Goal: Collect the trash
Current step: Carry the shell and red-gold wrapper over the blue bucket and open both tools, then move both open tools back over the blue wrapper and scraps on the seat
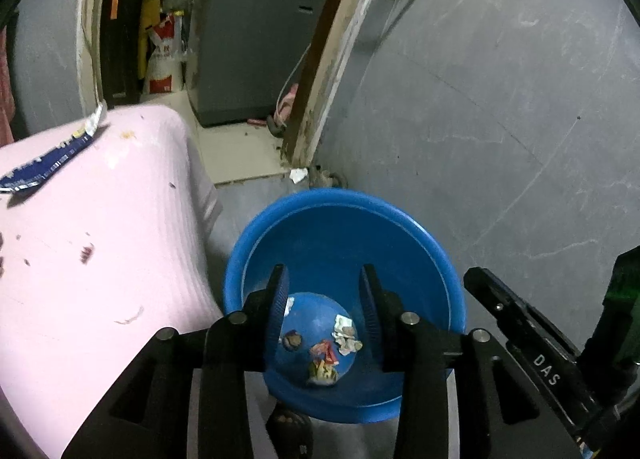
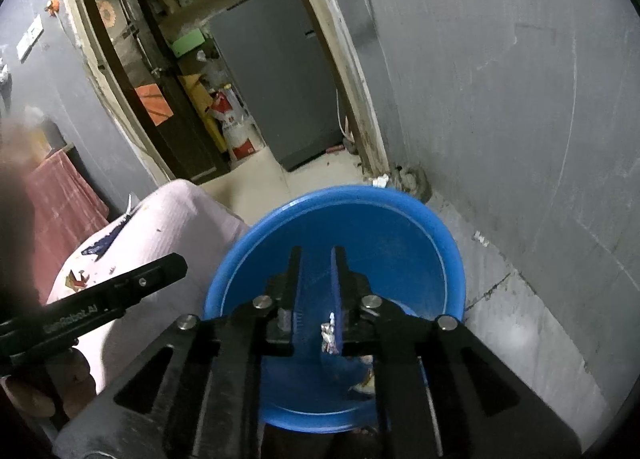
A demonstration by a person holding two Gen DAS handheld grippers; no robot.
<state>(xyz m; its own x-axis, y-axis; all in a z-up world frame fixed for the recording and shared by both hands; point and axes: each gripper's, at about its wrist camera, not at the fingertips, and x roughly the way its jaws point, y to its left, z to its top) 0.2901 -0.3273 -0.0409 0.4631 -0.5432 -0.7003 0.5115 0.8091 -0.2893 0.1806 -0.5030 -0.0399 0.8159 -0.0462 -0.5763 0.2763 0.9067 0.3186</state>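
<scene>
One blue basin (image 1: 352, 227) stands on the floor beside a pink-covered worktop (image 1: 100, 259), and both claws hang over it. The left wrist view shows about four crumpled scraps (image 1: 324, 351) lying on the basin's bottom, seen between the fingers of the left claw (image 1: 325, 279), whose jaws stand apart with nothing between them. The right wrist view hides most of that heap behind the right claw (image 2: 316, 259); only one scrap edge (image 2: 366, 385) peeks out near the right finger. Its jaws are parted by a narrow gap, and a small silvery scrap (image 2: 329, 333) clings to the inner face of the right finger, not pinched. On the worktop lie one blue-and-white wrapper (image 1: 48, 163) and several small crumbs, blurred. One white scrap (image 1: 298, 175) sits on the floor by the doorframe.
</scene>
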